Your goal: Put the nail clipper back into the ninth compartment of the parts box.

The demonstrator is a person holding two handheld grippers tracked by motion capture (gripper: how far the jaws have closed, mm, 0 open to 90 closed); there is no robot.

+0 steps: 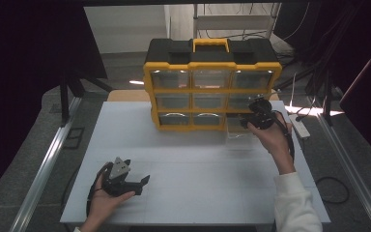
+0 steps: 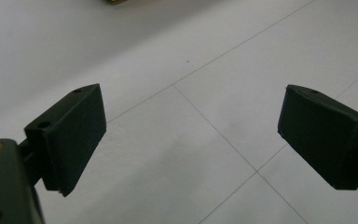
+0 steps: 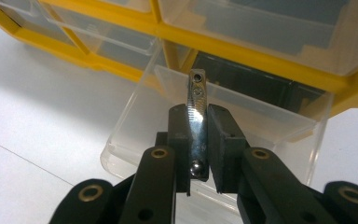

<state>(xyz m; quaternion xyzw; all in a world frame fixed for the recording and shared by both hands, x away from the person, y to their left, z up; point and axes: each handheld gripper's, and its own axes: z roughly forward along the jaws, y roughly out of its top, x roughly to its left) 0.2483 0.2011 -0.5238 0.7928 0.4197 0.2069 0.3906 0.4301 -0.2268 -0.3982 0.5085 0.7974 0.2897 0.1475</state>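
High view, organizer: yellow-and-black drawer organizer (image 1: 211, 87) stood at the table's (image 1: 198, 193) far side.
Drawer: clear plastic drawer (image 3: 135, 121) was pulled out at bottom right; likely light and thin-walled.
Left gripper (image 1: 142, 181): jaws spread, empty, near the table.
Right gripper (image 3: 199, 140): jaws pinching the clipper mid-body.
Nail clipper (image 3: 196, 116): held over the drawer; probably stiff, slick metal, best gripped on its flat sides.

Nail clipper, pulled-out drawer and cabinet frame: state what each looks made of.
Nail clipper: looks like polished metal, given its bright silvery glints and ridged lever. Pulled-out drawer: clear, glossy plastic by the look of it; the table shows through its walls. Cabinet frame: probably moulded plastic, yellow with a smooth sheen.
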